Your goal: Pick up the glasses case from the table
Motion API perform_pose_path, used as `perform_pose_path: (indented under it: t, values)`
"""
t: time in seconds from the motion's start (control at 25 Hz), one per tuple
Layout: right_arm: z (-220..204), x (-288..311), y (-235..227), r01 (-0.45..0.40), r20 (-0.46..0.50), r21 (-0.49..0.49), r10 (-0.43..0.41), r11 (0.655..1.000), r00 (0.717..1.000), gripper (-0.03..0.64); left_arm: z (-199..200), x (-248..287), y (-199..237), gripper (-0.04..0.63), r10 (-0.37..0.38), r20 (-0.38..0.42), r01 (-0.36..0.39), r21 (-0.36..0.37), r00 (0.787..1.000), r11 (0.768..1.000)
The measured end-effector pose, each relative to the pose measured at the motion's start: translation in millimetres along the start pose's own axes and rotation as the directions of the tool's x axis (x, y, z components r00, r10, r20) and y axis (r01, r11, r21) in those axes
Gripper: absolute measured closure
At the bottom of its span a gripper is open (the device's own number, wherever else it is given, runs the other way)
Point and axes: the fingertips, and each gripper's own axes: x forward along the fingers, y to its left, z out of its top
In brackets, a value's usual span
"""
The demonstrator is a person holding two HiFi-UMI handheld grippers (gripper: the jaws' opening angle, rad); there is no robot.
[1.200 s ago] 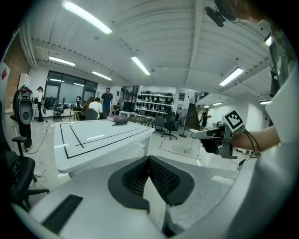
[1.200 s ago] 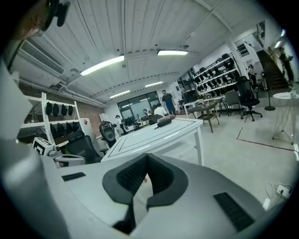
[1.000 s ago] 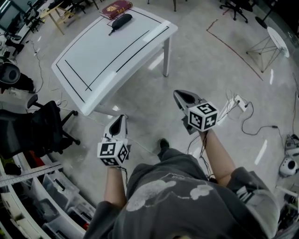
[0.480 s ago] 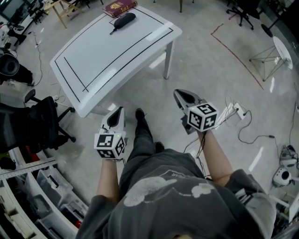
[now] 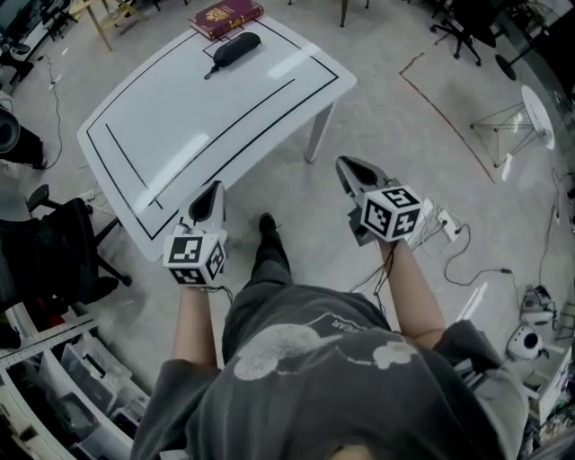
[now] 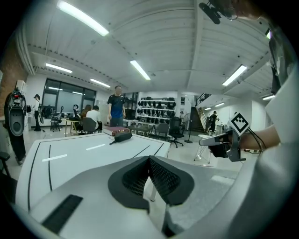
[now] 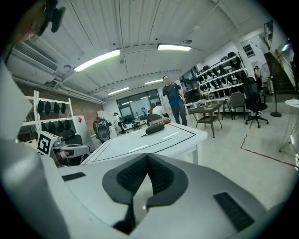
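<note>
The black glasses case (image 5: 236,48) lies at the far end of the white table (image 5: 180,117), beside a maroon book (image 5: 225,16). In the left gripper view the glasses case (image 6: 122,137) shows far ahead on the tabletop, and the right gripper view shows the glasses case (image 7: 155,128) small and distant too. My left gripper (image 5: 208,196) hovers at the table's near edge, jaws shut and empty. My right gripper (image 5: 350,168) hangs over the floor to the right of the table, also shut with nothing in it. Both point toward the table, far short of the case.
A black office chair (image 5: 54,256) stands left of the table. Cables and a power strip (image 5: 446,225) lie on the floor at right. Storage bins (image 5: 63,395) line the lower left. A person (image 6: 115,108) stands beyond the table's far end, with chairs and desks behind.
The person has stepped toward the table, carrying both grippers forward. The left gripper went from over the floor to the table's near edge. Both jaws stayed shut.
</note>
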Motion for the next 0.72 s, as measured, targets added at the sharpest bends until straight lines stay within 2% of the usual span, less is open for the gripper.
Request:
perform_pose_path:
  t: [0.36,0.72]
  values:
    - [53.7,110.0,-22.2,0.011,-0.04,-0.003,-0.011,1.0,0.999,0.617,29.1,98.8,77.3,0.592,-0.033,-0.04,0.032,-0.03,0.999,0.999]
    - [96.5,194.1,-43.4,0.011,-0.071,-0.02,-0.012,1.0,0.997,0.617,49.1,167.9,133.6,0.592,-0.045,-0.051,0.042,-0.063,0.998,0.997]
